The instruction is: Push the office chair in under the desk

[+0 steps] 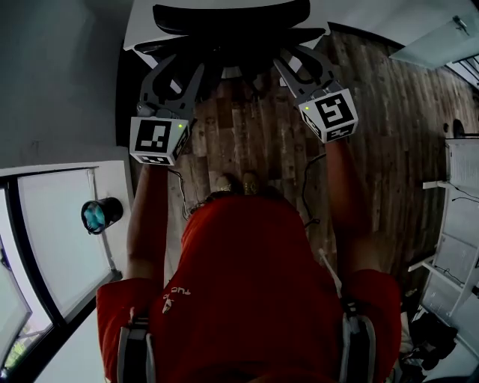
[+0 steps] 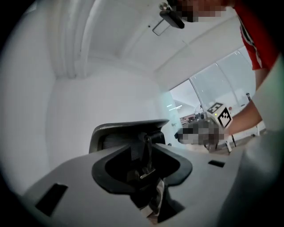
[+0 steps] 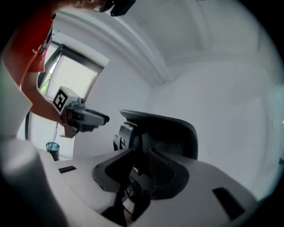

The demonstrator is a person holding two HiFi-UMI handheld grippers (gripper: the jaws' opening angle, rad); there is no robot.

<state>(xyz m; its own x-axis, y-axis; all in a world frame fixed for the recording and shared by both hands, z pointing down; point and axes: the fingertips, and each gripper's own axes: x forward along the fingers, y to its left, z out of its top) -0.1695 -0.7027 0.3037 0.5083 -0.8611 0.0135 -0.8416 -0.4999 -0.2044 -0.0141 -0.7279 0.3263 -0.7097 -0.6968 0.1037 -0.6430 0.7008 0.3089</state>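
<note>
Left claw [image 1: 179,71] clenched on office chair [image 1: 232,16] back, left side. Right claw [image 1: 298,63] grasping right side. Office chair at far desk [image 1: 137,34] edge.

Wood-plank floor [image 1: 389,127], office chair [image 1: 232,22] standing on it, shoes [image 1: 249,182] nearby

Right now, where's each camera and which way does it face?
Head view: on head, steeply down; black mesh-backed office chair, wooden plank floor; red shirt, arms, left tool, right tool.
Left gripper view: on left tool, faces chair; right arm shows.
Right gripper view: on right tool, faces chair; left arm shows.
All three share the chair.
</note>
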